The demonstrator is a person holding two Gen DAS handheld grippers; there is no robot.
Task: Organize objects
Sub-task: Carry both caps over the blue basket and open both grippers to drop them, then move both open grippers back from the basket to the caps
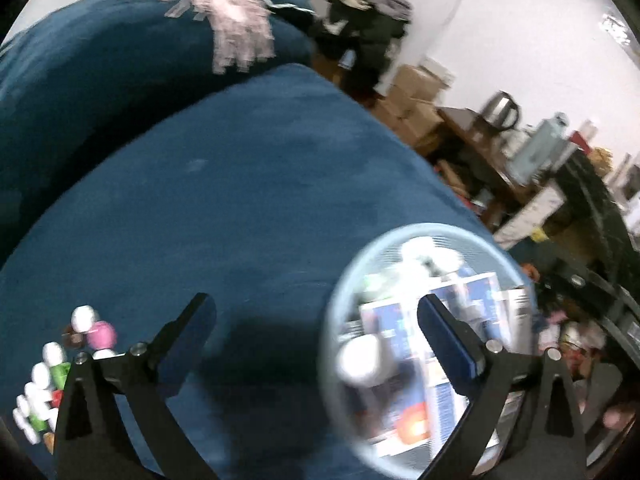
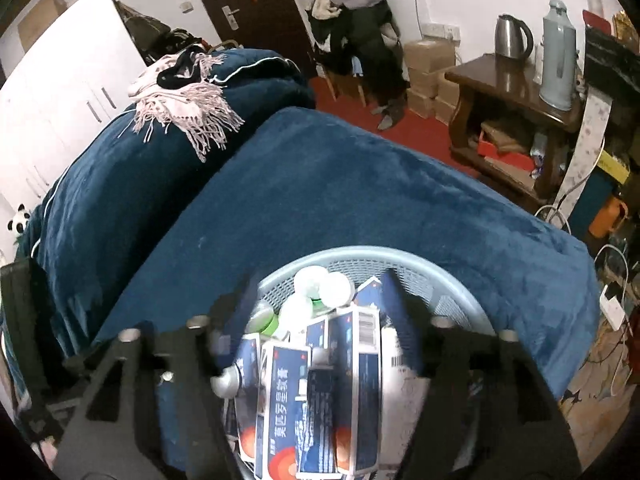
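In the left wrist view, a cluster of small white-capped bottles (image 1: 48, 376) with green, pink and red bodies stands at the far left edge on the dark blue plush bedcover (image 1: 248, 184), just beside the left finger of the left gripper (image 1: 316, 312). That gripper hangs spread wide and released, with nothing between its 2 black fingers (image 1: 188, 328); only bare blue cover and the gripper's shadow lie under the gap. To the right, its other finger overlaps the round pale blue plastic mesh basket (image 1: 344, 280), which sits on the cover near its right edge and holds blue-and-white cardboard boxes (image 1: 404, 320) and white-capped bottles (this view is blurred, so the print cannot be read). Behind it, further right, a dark wooden side table (image 1: 460, 120) carries a steel kettle (image 1: 500, 110). In the right wrist view, a folded dark blue quilt with a pink fringed scarf (image 2: 184, 108) on top lies at the left, then the same bedcover (image 2: 360, 184), and at bottom centre the basket (image 2: 452, 300) again, packed with upright blue-and-white boxes (image 2: 288, 392) with orange discs and several white caps. The right gripper (image 2: 316, 300) is released too, its 2 fingers (image 2: 396, 312) parted over the basket's contents and pressing on none that can be seen. At the right stand the table (image 2: 500, 76), kettle (image 2: 512, 36) and a pale blue thermos flask (image 2: 558, 56).
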